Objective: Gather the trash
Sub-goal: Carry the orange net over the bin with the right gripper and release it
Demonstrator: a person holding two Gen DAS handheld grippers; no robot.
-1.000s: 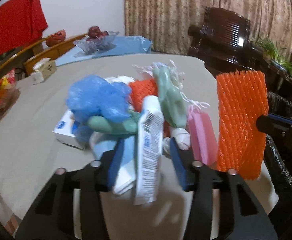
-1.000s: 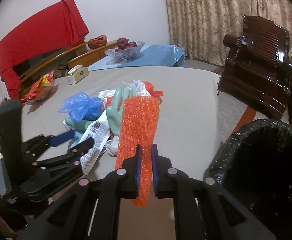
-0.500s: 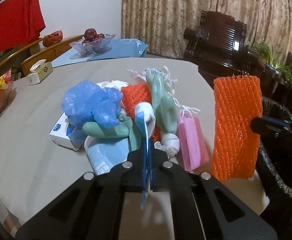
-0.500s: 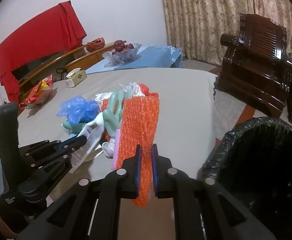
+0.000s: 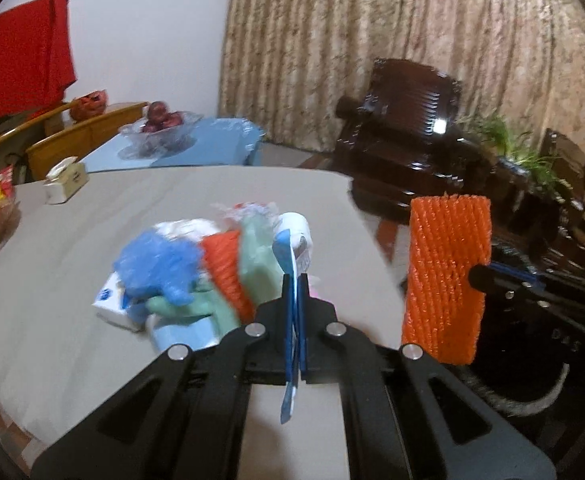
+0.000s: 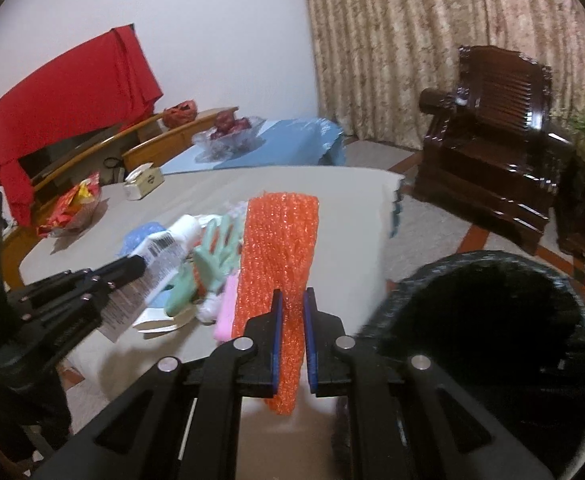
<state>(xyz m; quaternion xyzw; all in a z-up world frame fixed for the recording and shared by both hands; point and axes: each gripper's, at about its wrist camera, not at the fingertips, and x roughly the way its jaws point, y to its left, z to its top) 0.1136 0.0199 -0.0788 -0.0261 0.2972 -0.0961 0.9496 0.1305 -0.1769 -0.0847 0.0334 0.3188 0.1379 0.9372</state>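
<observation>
a grey counter [image 5: 72, 264] held trash [image 5: 196, 272] before curtains [image 5: 392, 52]; left fingers [image 5: 296, 300] clamped a tube [image 6: 164, 256], right fingers [image 6: 292, 316] clamped orange mesh [image 6: 280, 248] beside a bin [image 6: 488, 344].

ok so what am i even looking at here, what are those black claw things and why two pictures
No robot here: a person carries two hand-held black claws, each with a camera looking along its fingers, so each picture is one claw's view. The left claw is shut on a white squeeze tube with a barcode. The right claw is shut on an orange foam net sleeve. On the grey table lies a trash pile: a crumpled blue plastic bag, mint-green rubber gloves, a small pink bag. Right of the table stands a black-lined trash bin.
</observation>
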